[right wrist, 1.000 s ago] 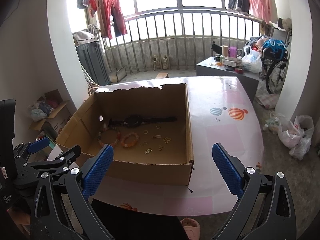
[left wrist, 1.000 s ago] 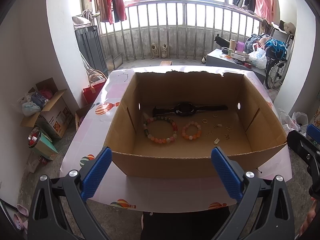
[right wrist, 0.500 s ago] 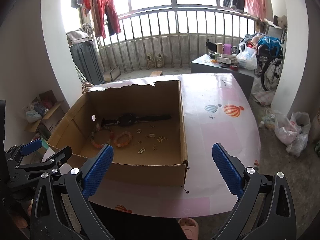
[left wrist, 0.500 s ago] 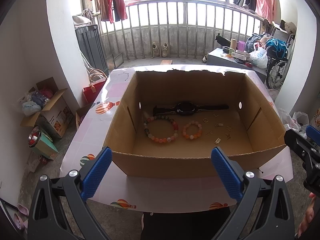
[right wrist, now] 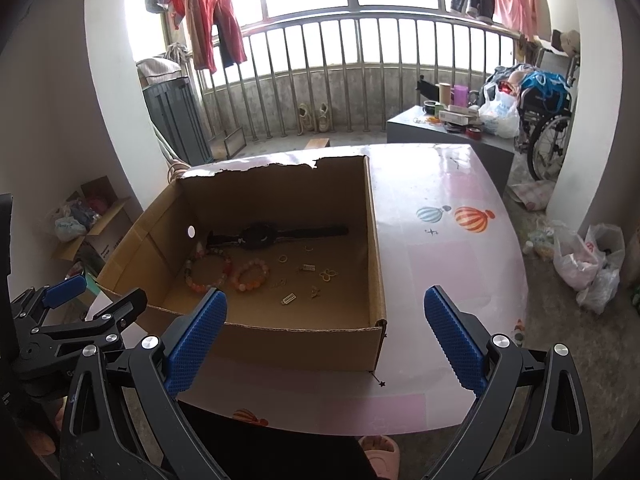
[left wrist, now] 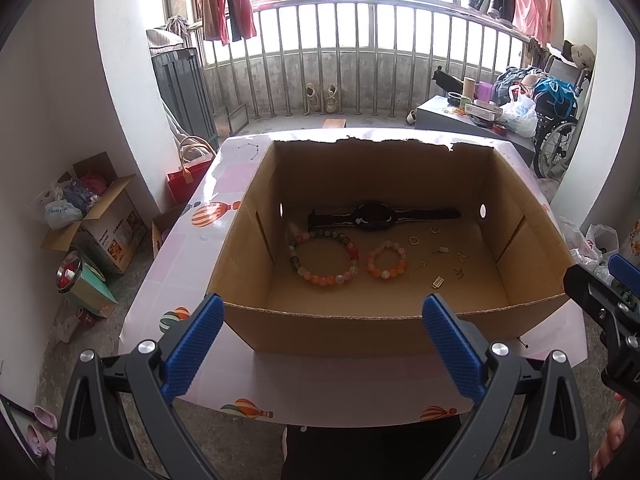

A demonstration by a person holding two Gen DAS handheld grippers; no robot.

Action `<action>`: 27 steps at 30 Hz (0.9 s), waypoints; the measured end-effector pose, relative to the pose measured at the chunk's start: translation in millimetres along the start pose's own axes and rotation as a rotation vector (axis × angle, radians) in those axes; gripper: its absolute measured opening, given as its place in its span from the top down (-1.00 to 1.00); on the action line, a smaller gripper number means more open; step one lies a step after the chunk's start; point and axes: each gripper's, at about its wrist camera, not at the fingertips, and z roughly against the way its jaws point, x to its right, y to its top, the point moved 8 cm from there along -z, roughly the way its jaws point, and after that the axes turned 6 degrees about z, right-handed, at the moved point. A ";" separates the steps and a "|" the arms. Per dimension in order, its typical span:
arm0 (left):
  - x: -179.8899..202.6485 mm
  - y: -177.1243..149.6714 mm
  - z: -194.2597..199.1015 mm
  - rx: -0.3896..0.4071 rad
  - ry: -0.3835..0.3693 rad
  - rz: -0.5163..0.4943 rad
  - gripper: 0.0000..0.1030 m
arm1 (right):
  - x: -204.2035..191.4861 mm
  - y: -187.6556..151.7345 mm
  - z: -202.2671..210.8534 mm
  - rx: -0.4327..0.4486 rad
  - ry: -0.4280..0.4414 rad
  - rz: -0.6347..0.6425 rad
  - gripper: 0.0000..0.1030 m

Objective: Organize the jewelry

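Note:
An open cardboard box [left wrist: 256, 328] stands on the table and also shows in the right wrist view [right wrist: 304, 344]. Inside lie a black watch [left wrist: 376, 214], a large multicolour bead bracelet [left wrist: 322, 254], a small orange bead bracelet [left wrist: 387, 260], a ring [left wrist: 414, 240] and several small gold pieces [left wrist: 438, 282]. The right wrist view shows the watch [right wrist: 260, 236], the bracelets [right wrist: 252, 276] and the gold pieces [right wrist: 290, 299]. My left gripper [left wrist: 322, 344] is open and empty before the box's near wall. My right gripper [right wrist: 324, 344] is open and empty at the box's near right corner.
The table [right wrist: 452, 248] has a pink cloth with balloon prints. Boxes and a red bag [left wrist: 188, 176] stand on the floor at left. A grey side table [right wrist: 448, 132] with clutter, a wheelchair [right wrist: 548, 136] and plastic bags [right wrist: 588, 260] are at right.
The right gripper has drifted slightly right and back, so the box sits further left in its view. The left gripper has barely moved. Both stay open.

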 end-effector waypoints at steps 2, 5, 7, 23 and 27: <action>0.4 0.3 0.8 0.003 0.000 -0.002 -0.89 | 0.1 0.0 -0.5 -0.001 0.000 0.000 -0.84; 0.6 0.9 2.2 0.008 0.000 -0.003 -0.89 | -0.1 -0.2 -0.9 -0.001 0.002 0.000 -0.84; 0.2 1.0 2.6 0.008 0.002 -0.002 -0.89 | -0.2 -0.3 -1.1 -0.001 0.002 0.000 -0.84; -0.9 0.9 2.7 0.007 0.002 0.000 -0.89 | -0.1 -0.3 -1.1 -0.001 0.001 0.000 -0.84; -1.1 0.6 2.3 0.007 0.004 0.001 -0.89 | -0.2 -0.1 -1.4 0.000 0.002 -0.001 -0.84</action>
